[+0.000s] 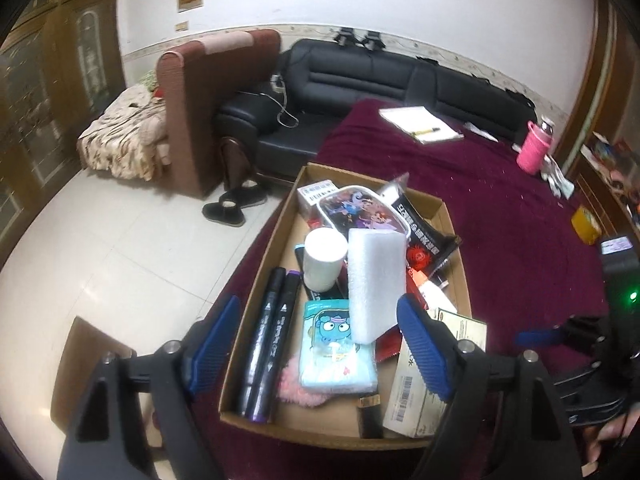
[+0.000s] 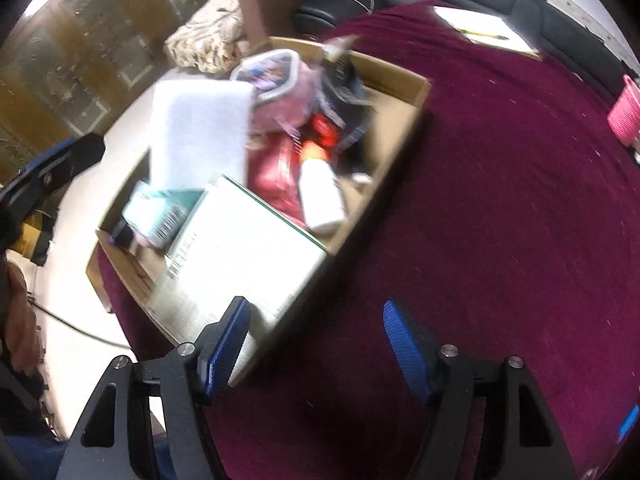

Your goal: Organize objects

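I see the shallow brown cardboard box [image 1: 456,216], packed to corral the clutter, ahead of my left gripper [image 1: 320,344], jaws apart and empty. The white foam block [image 1: 374,280] leans between them. My right gripper [image 2: 316,344] gapes empty beside the box.

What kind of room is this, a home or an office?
Most likely a home living room: a black leather sofa stands along the wall, slippers lie on the tiled floor, and a maroon cloth covers the table.

White wall [image 1: 360,4], tiled floor [image 1: 100,248], black sofa [image 1: 360,76], wooden cabinet [image 1: 48,92]
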A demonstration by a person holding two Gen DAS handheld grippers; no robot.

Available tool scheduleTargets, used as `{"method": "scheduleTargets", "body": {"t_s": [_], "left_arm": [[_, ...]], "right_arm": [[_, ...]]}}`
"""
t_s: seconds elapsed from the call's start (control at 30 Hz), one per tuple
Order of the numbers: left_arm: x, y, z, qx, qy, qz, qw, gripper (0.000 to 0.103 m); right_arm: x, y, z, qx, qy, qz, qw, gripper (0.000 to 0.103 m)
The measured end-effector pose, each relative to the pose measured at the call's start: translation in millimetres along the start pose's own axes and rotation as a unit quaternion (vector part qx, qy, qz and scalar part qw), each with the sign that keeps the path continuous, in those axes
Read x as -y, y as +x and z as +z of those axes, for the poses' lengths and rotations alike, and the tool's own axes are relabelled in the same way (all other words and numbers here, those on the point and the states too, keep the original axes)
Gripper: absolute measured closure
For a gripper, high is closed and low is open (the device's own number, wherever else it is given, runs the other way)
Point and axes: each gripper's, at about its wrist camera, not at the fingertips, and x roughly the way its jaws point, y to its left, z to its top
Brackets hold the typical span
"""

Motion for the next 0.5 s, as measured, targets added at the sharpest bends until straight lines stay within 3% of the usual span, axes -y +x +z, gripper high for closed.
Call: {"method": "scheduleTargets", "body": {"t_s": [0.17,0.27,0.37,0.5], "left_arm": [[-3.3,-20.0,-1.2,0.006,-0.011,0.016,0.9998,0.019],[-1.9,-39.1,1.4,0.031,-0.002,0.032,0.9990,0.018],[-0.8,-62.7,9.7,0.063,0.003,0.032,0.9975,0.004],[2.3,-87.5,23.4,0.085,0.002,0.041,0.9955,0.000]], "right_arm": [[0.4,-9.2,7.5,0.017,0.002,0.016,1.000,0.028],[3.9,-19.4,4.4,0.026,0.010,0.018,0.999,0.028],[6.9,-28.8,1.8,0.033,0.014,0.023,0.999,0.028],[-1.6,-46.1,0.9,0.051,-0.004,0.029,0.998,0.028]]}}
